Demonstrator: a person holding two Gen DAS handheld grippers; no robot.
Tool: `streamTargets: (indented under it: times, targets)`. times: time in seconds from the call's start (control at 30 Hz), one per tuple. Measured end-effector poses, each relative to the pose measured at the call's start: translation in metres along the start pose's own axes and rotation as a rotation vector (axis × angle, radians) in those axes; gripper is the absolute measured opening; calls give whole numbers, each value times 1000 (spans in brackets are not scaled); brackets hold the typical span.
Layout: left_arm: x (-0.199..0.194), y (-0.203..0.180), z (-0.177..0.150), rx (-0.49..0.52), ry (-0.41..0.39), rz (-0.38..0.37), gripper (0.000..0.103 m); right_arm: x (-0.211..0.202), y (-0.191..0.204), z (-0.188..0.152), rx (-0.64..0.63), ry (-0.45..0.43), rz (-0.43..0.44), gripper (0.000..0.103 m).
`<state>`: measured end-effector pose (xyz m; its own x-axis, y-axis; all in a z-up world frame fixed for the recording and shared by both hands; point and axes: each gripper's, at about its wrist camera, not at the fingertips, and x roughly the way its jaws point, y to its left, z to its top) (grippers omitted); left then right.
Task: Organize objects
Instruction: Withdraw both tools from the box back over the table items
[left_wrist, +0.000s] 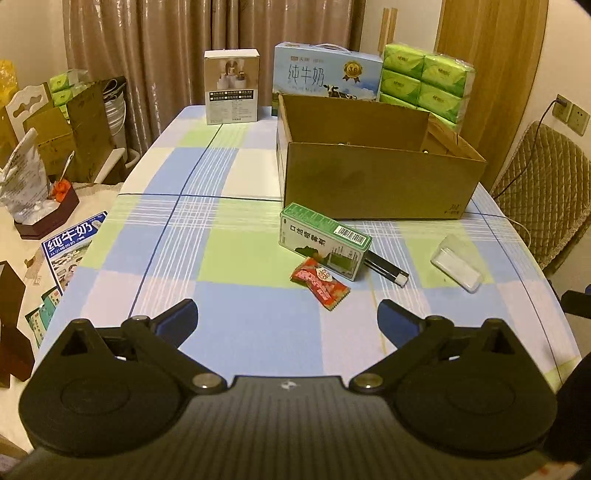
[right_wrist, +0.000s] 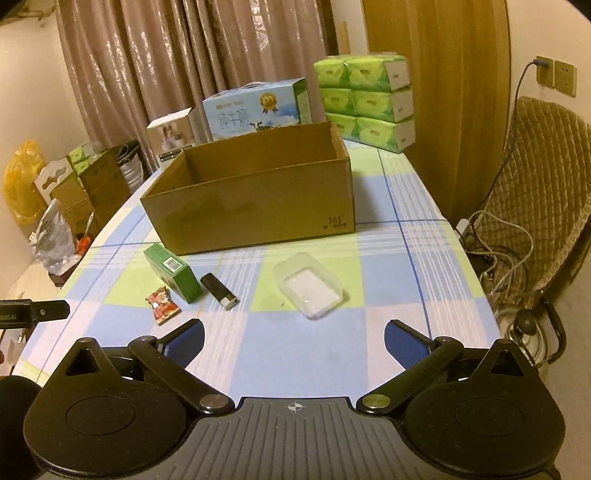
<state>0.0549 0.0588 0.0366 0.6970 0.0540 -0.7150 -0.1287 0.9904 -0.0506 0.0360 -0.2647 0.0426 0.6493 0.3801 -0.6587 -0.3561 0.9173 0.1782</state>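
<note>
An open cardboard box (left_wrist: 376, 181) (right_wrist: 255, 206) stands on the checked tablecloth. In front of it lie a green carton (left_wrist: 323, 240) (right_wrist: 173, 272), a red snack packet (left_wrist: 320, 282) (right_wrist: 163, 304), a black lighter (left_wrist: 388, 270) (right_wrist: 219, 291) and a clear plastic case (left_wrist: 457, 264) (right_wrist: 308, 284). My left gripper (left_wrist: 286, 319) is open and empty, just short of the packet. My right gripper (right_wrist: 293, 339) is open and empty, just short of the clear case.
A milk carton case (left_wrist: 327, 74), a white product box (left_wrist: 232, 86) and stacked green tissue packs (left_wrist: 428, 81) stand behind the box. A padded chair (right_wrist: 535, 221) with cables is at the table's right. Boxes and bags crowd the floor at left (left_wrist: 55, 147).
</note>
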Motion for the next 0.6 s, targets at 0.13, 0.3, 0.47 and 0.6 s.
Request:
streamTargets:
  times: [0.13, 0.3, 0.47, 0.6]
  targets:
    - [0, -1, -1, -6, 6, -2, 102, -2, -1, 0, -3, -2, -2, 101]
    - [0, -6, -2, 6, 10, 0, 102, -2, -1, -1, 3, 2, 1, 101]
    - [1, -7, -2, 3, 18, -7, 102, 0, -1, -3, 3, 11, 3, 101]
    - [3, -8, -2, 6, 21, -9, 102, 3, -3, -4, 9, 16, 1, 101]
